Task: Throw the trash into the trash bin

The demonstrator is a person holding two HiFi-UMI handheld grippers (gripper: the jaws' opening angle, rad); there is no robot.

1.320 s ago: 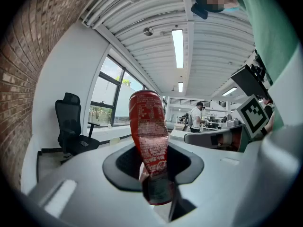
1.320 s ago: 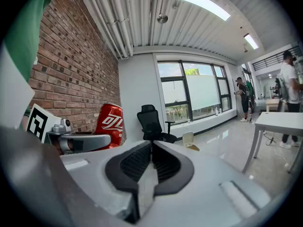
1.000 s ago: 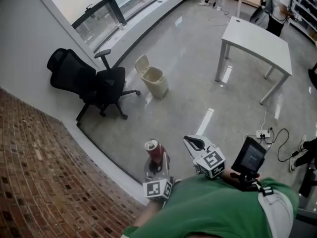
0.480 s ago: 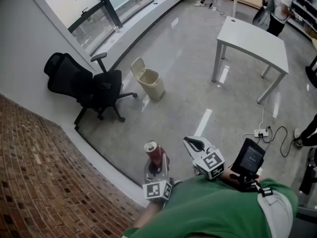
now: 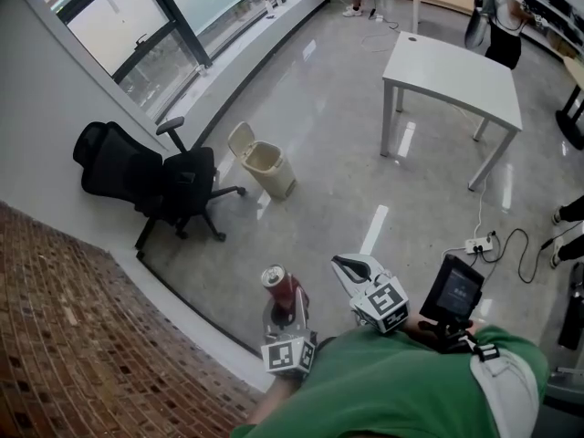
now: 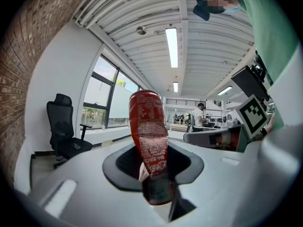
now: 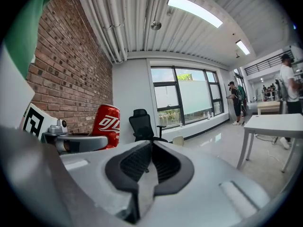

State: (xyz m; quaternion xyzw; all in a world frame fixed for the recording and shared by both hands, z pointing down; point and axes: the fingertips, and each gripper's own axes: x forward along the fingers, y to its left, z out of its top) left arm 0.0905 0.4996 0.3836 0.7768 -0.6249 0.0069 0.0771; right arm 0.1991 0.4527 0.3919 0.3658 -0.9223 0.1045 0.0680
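Open office with a glossy grey floor [image 5: 347, 153], a long window wall [image 5: 164, 16] at eleven o'clock, and a red brick wall [image 5: 64, 336] at eight. Well ahead at eleven o'clock, a small beige plastic trash bin [image 5: 267, 167] with its flip lid raised, just beside a black swivel office chair [image 5: 146, 176] at ten, and a white rectangular table [image 5: 453, 73] at one. Low at six o'clock, the left gripper [image 5: 285, 316] is clamped on the lower part of a dented red aluminium drink can [image 5: 281, 290], held upright with its top clear above the jaws. Alongside at five o'clock, the right gripper [image 5: 345, 265], jaws pressed together on nothing. Well apart from the bin, so probably mid-carry. Several risks from here. Could lose the can, since the thin crumpled wall may buckle further or slide between the pads. Could tip it over, given a grip so low on a tall shape. Could miss if released from afar, with a narrow mouth and a raised lid to bounce off. Could catch the chair's spread legs right next to the bin. Inside of the bin not visible. Impossible to tell whether any liquid remains in the can. Left jaws mostly covered by the can from above, and both gripper bodies cut off by a green sleeve [image 5: 401, 391]. Bin only a pale speck in the gripper views.
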